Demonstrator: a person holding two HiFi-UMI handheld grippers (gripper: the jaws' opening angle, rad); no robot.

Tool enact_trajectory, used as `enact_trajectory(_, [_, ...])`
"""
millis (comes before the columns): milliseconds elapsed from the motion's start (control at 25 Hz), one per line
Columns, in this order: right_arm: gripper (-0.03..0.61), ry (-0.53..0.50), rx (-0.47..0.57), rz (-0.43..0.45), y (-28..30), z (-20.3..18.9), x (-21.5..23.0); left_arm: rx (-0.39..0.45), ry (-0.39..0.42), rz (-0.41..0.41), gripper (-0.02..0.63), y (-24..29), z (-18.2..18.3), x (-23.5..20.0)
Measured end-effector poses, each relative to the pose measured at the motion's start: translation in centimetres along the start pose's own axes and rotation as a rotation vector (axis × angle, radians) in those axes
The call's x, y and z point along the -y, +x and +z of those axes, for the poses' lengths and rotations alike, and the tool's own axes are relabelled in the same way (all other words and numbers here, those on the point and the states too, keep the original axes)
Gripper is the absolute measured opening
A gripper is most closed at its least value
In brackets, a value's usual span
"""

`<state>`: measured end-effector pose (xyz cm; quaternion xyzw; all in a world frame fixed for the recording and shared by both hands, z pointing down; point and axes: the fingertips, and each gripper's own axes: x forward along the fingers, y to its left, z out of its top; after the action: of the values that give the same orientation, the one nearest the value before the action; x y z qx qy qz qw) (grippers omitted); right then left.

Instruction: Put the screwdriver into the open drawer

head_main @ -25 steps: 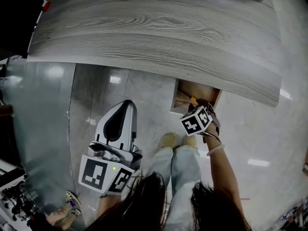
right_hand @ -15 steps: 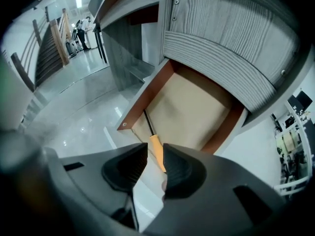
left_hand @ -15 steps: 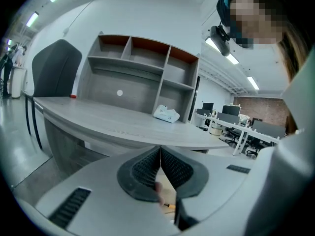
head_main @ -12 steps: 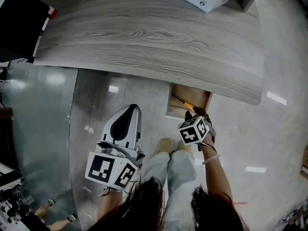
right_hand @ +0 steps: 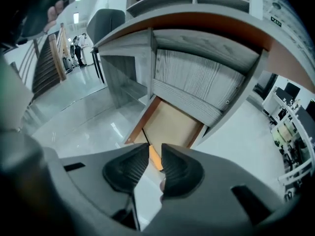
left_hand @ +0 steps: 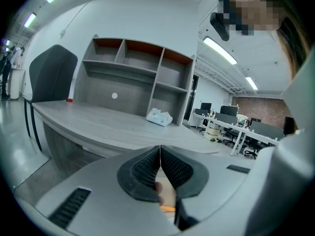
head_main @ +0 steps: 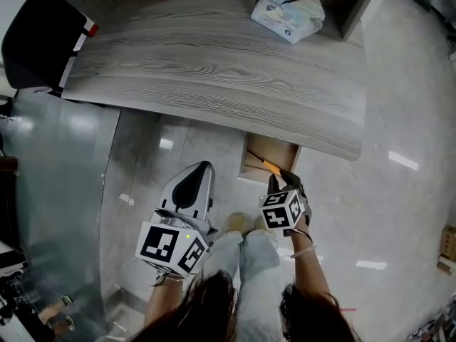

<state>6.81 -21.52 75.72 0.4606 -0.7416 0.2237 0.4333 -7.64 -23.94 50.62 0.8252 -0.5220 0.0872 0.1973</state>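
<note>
An open wooden drawer [head_main: 276, 153] sticks out from under the grey desk [head_main: 214, 77]; in the right gripper view the drawer [right_hand: 172, 124] lies straight ahead and below. The screwdriver [head_main: 271, 167] has an orange handle and a thin dark shaft that slants up-left over the drawer's inside. My right gripper [head_main: 279, 179] is shut on the handle at the drawer's near edge; the screwdriver's orange [right_hand: 154, 157] shows between the pads of the right gripper [right_hand: 155, 163]. Over the floor left of the drawer, my left gripper [head_main: 196, 177] hangs shut and holds nothing; in its own view the left gripper [left_hand: 160, 156] has its pads touching.
A packet of wipes [head_main: 288, 9] lies on the desk's far side below a shelf unit [left_hand: 142, 68]. A black chair [head_main: 43, 38] stands at the desk's left end. The person's legs and shoes [head_main: 249, 223] are just below the drawer on a glossy floor.
The head view has pulled back, so more of the desk shows. The right gripper with the screwdriver sits slightly nearer to me relative to the drawer. The left gripper has kept its place.
</note>
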Motion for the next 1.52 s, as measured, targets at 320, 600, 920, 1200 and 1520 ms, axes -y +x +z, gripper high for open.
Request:
enact_trajectory(320, [0.083, 0.011, 0.069, -0.001, -4.4, 0.8, -0.1, 0.018, -0.002, 0.006, 0.018, -1.5, 1.2, 2.3])
enact_trajectory(600, [0.066, 0.035, 0.154, -0.019, -9.7, 2.2, 0.5, 0.023, -0.003, 0.031, 0.018, -3.1, 2.2, 4.4])
enact_trajectory(920, [0.055, 0.042, 0.251, -0.044, -16.2, 4.2, 1.4, 0.047, -0.007, 0.058, 0.018, -4.6, 4.7, 6.9])
enact_trajectory(1200, [0.051, 0.078, 0.32, -0.069, -20.5, 6.5, 2.6, 0.067, 0.0, 0.07, 0.018, -5.9, 7.0, 8.2])
enact_trajectory(1520, [0.046, 0.1, 0.398, -0.1, -25.5, 9.5, 3.4, 0.08, 0.01, 0.063, 0.018, -7.2, 10.1, 9.3])
